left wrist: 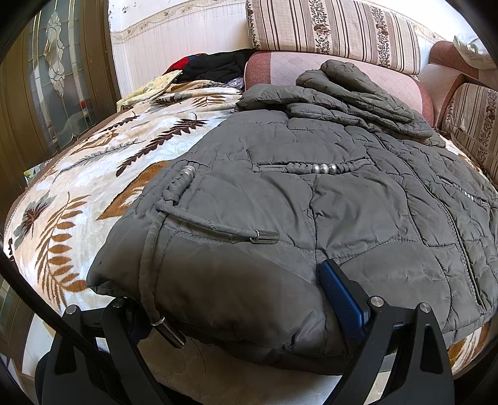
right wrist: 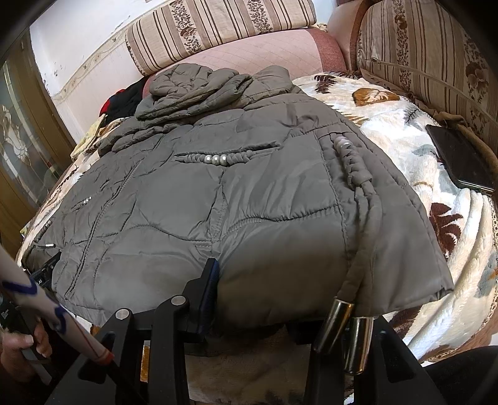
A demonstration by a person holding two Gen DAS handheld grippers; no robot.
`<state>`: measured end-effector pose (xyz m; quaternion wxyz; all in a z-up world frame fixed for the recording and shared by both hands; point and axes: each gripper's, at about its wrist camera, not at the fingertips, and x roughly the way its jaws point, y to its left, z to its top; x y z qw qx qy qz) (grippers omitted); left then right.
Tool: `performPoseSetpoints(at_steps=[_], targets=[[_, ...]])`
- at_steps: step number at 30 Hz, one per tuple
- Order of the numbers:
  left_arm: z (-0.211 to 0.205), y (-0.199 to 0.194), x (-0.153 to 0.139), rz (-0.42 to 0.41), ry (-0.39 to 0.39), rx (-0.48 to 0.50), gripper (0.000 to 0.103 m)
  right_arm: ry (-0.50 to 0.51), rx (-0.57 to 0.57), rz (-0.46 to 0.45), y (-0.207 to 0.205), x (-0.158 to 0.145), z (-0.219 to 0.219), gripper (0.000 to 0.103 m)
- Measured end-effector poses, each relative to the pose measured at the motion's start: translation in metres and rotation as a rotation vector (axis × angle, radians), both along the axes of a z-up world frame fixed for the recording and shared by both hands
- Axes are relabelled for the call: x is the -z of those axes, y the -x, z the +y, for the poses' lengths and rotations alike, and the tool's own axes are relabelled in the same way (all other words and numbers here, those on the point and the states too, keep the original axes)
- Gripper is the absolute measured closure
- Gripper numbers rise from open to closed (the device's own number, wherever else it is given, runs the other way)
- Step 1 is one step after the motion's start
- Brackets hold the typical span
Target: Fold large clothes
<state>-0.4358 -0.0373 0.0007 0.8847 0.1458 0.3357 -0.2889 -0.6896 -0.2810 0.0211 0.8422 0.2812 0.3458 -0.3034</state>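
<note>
A grey quilted jacket point(left wrist: 311, 193) lies spread flat on a leaf-patterned blanket point(left wrist: 93, 174), hem toward me, with its sleeves and hood bunched at the far end point(left wrist: 351, 93). My left gripper point(left wrist: 227, 289) is at the hem's left part. Its blue pad point(left wrist: 339, 299) digs into the puffy fabric, and its other finger is hidden under the hem. My right gripper point(right wrist: 277, 289) holds the hem's right part point(right wrist: 280, 280) the same way, with one blue-edged finger point(right wrist: 208, 289) showing. Metal-tipped drawcords point(right wrist: 345, 330) hang over it.
A black phone point(right wrist: 460, 159) lies on the blanket right of the jacket. Striped cushions point(left wrist: 336, 28) and a pink backrest point(right wrist: 258, 56) line the far side. Dark clothes point(left wrist: 214, 67) are piled at the back left. A person's hand point(right wrist: 18, 345) and sleeve show at lower left.
</note>
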Motion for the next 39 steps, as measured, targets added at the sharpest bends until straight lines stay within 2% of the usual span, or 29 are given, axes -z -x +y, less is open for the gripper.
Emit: performPoseSetpoints(at_steps=[6, 8, 10, 12, 15, 21, 24, 26, 28, 36, 39], targets=[[0.000, 0.001, -0.001, -0.005, 0.000, -0.001, 0.010, 0.006, -0.001, 0.002, 0.000, 0.000, 0.000, 0.062], [0.000, 0.003, -0.004, -0.021, 0.003, 0.001, 0.014, 0.013, -0.001, -0.001, 0.000, -0.002, 0.001, 0.065], [0.000, 0.006, -0.007, -0.056, 0.002, 0.000, 0.019, 0.037, -0.004, -0.020, 0.001, -0.007, 0.004, 0.076], [0.000, 0.010, -0.009, -0.081, -0.002, 0.004, 0.024, 0.061, -0.005, -0.029, 0.002, -0.011, 0.007, 0.078], [-0.001, 0.010, -0.009, -0.082, -0.006, 0.011, 0.030, 0.049, -0.004, -0.032, 0.002, -0.009, 0.005, 0.077], [-0.003, 0.008, -0.006, -0.073, -0.019, 0.008, 0.028, 0.016, -0.001, -0.037, 0.003, -0.007, 0.001, 0.068], [-0.003, 0.008, -0.006, -0.070, -0.012, 0.009, 0.028, 0.012, 0.002, -0.041, 0.003, -0.006, 0.001, 0.071], [-0.001, 0.009, -0.009, -0.076, 0.001, 0.017, 0.039, 0.013, 0.001, -0.054, 0.005, -0.007, 0.001, 0.076], [-0.002, 0.011, -0.010, -0.091, 0.000, 0.020, 0.042, 0.021, -0.001, -0.063, 0.005, -0.009, 0.002, 0.079], [-0.008, 0.013, -0.004, -0.106, -0.038, 0.024, 0.041, 0.030, -0.010, -0.022, -0.001, -0.004, 0.003, 0.079], [-0.009, 0.013, -0.004, -0.111, -0.041, 0.022, 0.041, 0.036, -0.015, -0.009, -0.002, -0.003, 0.003, 0.075]])
